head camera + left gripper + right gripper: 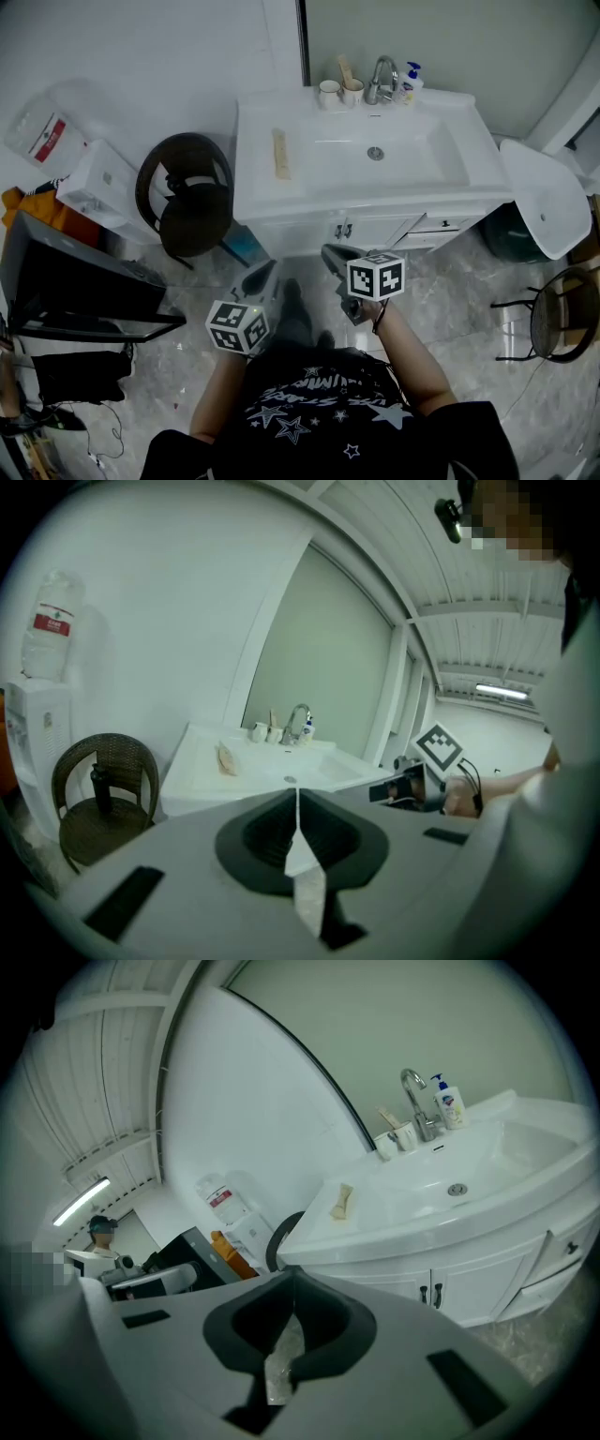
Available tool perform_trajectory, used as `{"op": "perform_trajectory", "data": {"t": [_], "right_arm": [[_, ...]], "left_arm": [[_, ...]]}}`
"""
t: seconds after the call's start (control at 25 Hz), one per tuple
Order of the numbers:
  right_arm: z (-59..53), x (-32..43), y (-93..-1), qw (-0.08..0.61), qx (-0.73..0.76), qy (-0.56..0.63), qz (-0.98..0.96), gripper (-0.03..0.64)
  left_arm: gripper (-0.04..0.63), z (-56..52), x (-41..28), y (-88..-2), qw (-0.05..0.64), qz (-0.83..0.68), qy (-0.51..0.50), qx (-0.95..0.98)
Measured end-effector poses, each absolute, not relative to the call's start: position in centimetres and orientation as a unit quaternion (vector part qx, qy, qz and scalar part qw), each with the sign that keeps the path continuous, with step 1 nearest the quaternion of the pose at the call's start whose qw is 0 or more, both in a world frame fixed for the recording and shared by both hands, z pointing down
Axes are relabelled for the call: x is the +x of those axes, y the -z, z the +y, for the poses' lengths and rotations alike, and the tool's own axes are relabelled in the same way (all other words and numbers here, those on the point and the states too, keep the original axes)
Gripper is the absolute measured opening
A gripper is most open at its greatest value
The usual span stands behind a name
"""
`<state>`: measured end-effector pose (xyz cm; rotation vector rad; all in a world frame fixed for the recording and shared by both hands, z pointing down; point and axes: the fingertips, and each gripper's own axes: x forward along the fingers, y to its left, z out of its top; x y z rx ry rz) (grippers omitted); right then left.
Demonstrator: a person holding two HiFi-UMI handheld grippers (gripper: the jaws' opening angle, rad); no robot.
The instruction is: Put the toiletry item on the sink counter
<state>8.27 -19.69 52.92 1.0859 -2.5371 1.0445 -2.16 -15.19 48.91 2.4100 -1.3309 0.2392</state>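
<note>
A dark round wicker chair (187,192) is seen left of the white sink counter (255,131). In front of the counter, the left gripper (260,278) is held with its jaws clenched together, nothing between them. A pale beige oblong toiletry item (280,153) lies flat on the counter, left of the basin. The right gripper (331,256) is likewise closed tight and empty. Two white cups (329,94), a chrome tap (381,80) and a white pump bottle (409,82) are ranged along the back rim.
</note>
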Motion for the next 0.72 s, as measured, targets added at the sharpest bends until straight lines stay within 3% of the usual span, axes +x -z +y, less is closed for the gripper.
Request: {"op": "perform_trajectory", "data": {"t": [0.72], "right_arm": [[-17.5,5.1,-51.8,0.096,0.358,-0.341,-0.864,0.015]], "left_arm": [[0.020,-11.5,-4.7,-47.8,0.190,-0.470,-0.058,0.860]]}}
